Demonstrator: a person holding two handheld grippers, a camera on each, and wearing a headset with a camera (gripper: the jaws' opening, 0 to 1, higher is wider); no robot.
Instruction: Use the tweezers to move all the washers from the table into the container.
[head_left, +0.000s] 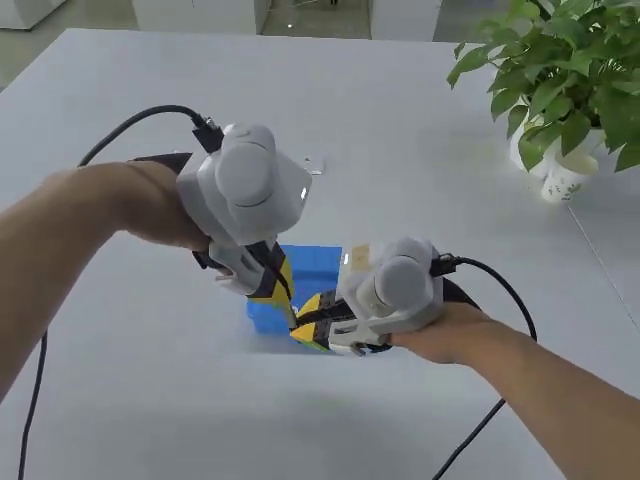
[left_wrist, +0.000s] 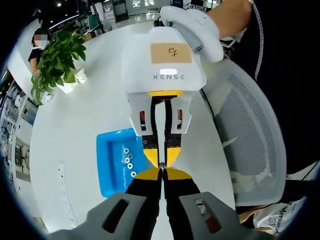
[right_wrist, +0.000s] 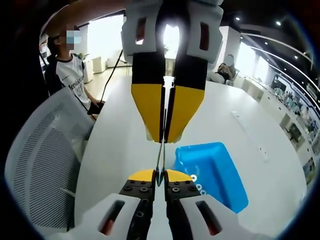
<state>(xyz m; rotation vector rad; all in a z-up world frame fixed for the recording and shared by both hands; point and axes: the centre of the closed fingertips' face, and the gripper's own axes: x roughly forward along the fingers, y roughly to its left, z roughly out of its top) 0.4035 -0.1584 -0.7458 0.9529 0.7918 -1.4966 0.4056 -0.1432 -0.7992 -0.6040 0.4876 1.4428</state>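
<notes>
The left gripper (left_wrist: 162, 176) is clamped tight on one end of the tweezers (right_wrist: 161, 155). The right gripper (right_wrist: 160, 178) is clamped tight on the other end, so the two meet tip to tip with the thin tweezers running between them. Just below and beside the meeting tips lies the container (left_wrist: 110, 175), to the left of the left gripper's jaws and to the right of the right gripper's. Several washers (left_wrist: 129, 160) lie in it, along the side nearest the tips. The container rests on the table (left_wrist: 75, 130). Well beyond the container from the left gripper stands a plant (left_wrist: 57, 60).
</notes>
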